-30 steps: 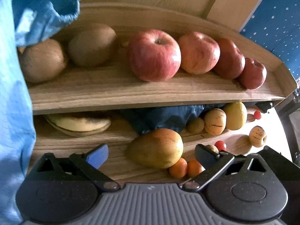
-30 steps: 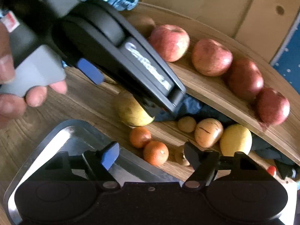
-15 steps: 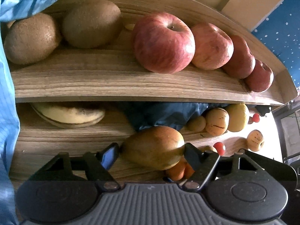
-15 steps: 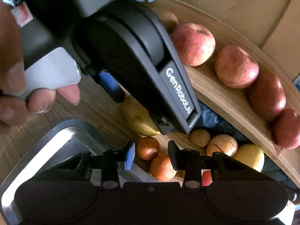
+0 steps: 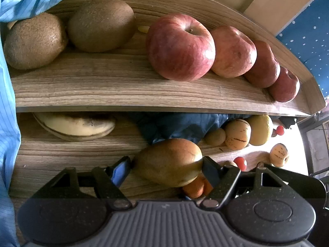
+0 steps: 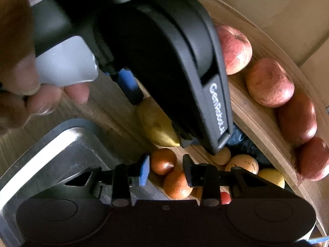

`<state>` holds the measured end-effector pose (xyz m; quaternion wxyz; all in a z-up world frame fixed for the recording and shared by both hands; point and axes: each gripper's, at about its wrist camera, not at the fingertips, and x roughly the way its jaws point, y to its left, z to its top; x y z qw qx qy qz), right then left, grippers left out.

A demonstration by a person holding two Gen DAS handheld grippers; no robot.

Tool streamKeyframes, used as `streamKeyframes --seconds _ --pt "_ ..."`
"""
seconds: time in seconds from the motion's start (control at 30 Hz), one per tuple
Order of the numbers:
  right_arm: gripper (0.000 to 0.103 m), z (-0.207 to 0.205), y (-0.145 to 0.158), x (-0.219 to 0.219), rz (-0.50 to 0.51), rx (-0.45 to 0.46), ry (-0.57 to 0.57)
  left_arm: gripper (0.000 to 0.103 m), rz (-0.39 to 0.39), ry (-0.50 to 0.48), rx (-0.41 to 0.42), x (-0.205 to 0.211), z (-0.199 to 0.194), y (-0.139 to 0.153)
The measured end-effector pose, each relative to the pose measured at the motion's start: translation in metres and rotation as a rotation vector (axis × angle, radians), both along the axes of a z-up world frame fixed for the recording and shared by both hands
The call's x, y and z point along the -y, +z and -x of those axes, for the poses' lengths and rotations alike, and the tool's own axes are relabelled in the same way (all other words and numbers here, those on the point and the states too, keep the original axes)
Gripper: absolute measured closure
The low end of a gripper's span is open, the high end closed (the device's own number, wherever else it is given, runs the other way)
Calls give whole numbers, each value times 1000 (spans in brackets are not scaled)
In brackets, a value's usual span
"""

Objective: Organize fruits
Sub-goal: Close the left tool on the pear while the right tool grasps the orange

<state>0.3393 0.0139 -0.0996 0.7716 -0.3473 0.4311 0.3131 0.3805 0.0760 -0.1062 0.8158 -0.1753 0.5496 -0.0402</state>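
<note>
Though the contact is partly hidden, the left gripper (image 5: pixel 167 163) seems clamped across the pear's (image 5: pixel 170 161) smooth, bruisable belly; the right gripper (image 6: pixel 165 167) is narrowly open at an orange (image 6: pixel 163 160).

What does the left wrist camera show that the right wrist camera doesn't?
Only the left wrist view shows the two kiwis and the banana. Only the right wrist view shows the metal tray and the hand holding the left gripper. Both show the row of red apples, the pear and the oranges.

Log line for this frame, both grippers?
left gripper: shut on pear | right gripper: open around small orange | top shelf: apples, kiwis
</note>
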Motion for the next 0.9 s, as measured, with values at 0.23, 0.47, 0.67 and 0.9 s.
streamKeyframes --seconds 0.23,0.47,0.67,0.9 --pt "74 11 -3 -5 26 34 4 25 -3 14 6 -1 5 1" --pt "74 24 1 -3 12 67 -4 25 -8 25 30 -1 14 6" --pt "74 31 15 4 -13 111 -13 25 -17 38 57 -4 25 15" --pt "74 50 35 17 -52 125 -49 25 -31 43 85 -8 42 28"
